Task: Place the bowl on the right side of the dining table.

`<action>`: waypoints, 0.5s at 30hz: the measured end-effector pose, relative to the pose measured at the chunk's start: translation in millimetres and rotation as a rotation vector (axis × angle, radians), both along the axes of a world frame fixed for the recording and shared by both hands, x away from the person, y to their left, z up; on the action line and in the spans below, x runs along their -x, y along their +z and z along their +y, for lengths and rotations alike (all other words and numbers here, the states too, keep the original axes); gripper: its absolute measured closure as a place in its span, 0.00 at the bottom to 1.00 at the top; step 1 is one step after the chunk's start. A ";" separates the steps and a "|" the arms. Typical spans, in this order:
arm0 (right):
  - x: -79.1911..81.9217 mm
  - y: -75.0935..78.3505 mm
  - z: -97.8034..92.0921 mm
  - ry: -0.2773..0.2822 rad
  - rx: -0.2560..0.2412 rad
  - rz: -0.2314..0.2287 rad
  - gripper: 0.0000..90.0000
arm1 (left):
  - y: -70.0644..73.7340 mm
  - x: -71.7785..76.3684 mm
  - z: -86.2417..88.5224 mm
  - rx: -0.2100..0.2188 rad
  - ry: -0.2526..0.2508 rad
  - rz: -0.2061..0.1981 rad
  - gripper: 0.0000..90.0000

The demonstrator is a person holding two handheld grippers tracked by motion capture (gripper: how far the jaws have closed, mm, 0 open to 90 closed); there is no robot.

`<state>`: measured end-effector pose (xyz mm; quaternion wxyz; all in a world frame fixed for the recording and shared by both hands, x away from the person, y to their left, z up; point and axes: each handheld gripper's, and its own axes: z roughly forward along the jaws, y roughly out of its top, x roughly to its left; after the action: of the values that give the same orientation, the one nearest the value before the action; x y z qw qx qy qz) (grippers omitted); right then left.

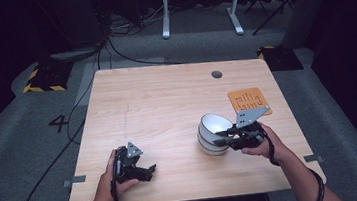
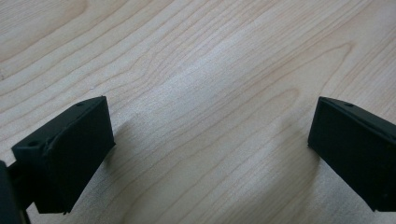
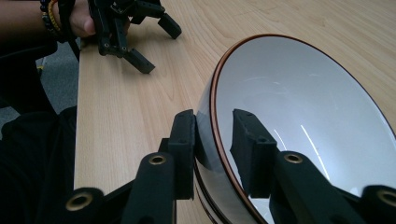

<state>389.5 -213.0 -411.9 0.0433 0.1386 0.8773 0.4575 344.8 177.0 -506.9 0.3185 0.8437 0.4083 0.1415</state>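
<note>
A white bowl (image 1: 214,126) with a brown rim stands right of centre near the table's front, on top of at least one more bowl. My right gripper (image 1: 221,139) is shut on the bowl (image 3: 303,116) at its near rim. In the right gripper view, my right gripper (image 3: 212,140) has one jaw outside the wall and one inside. My left gripper (image 1: 147,172) rests open on the wood at the front left, held by a hand. In the left gripper view, my left gripper (image 2: 210,140) has its jaws wide apart over bare wood. The right gripper view also shows that left gripper (image 3: 154,42) farther off.
An orange card (image 1: 249,100) lies just behind the bowl, near the wooden table's (image 1: 166,101) right edge. A round cable hole (image 1: 216,74) is at the back. Cables and a white desk frame (image 1: 201,2) stand on the floor beyond.
</note>
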 end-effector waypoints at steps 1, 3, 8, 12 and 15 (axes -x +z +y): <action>0.3 0.1 0.8 -0.002 0.003 0.004 0.79 | 0.1 0.0 0.0 0.000 0.000 0.001 0.00; -0.4 0.0 2.0 0.005 -0.001 0.022 0.84 | 0.2 0.0 0.0 -0.001 0.000 0.002 0.00; -3.5 -0.5 6.7 0.025 -0.004 0.037 0.87 | 0.2 0.0 0.1 -0.002 -0.001 0.002 0.00; -4.3 -0.4 9.6 0.045 -0.005 0.046 0.91 | 0.1 0.0 0.1 -0.002 -0.001 0.001 0.00; -4.5 0.8 11.5 0.048 0.010 0.040 0.91 | 0.1 0.0 0.0 0.000 0.001 0.001 0.00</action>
<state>394.0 -201.5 -411.1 0.0157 0.1266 0.8833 0.4511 344.8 177.0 -506.8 0.3182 0.8437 0.4087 0.1412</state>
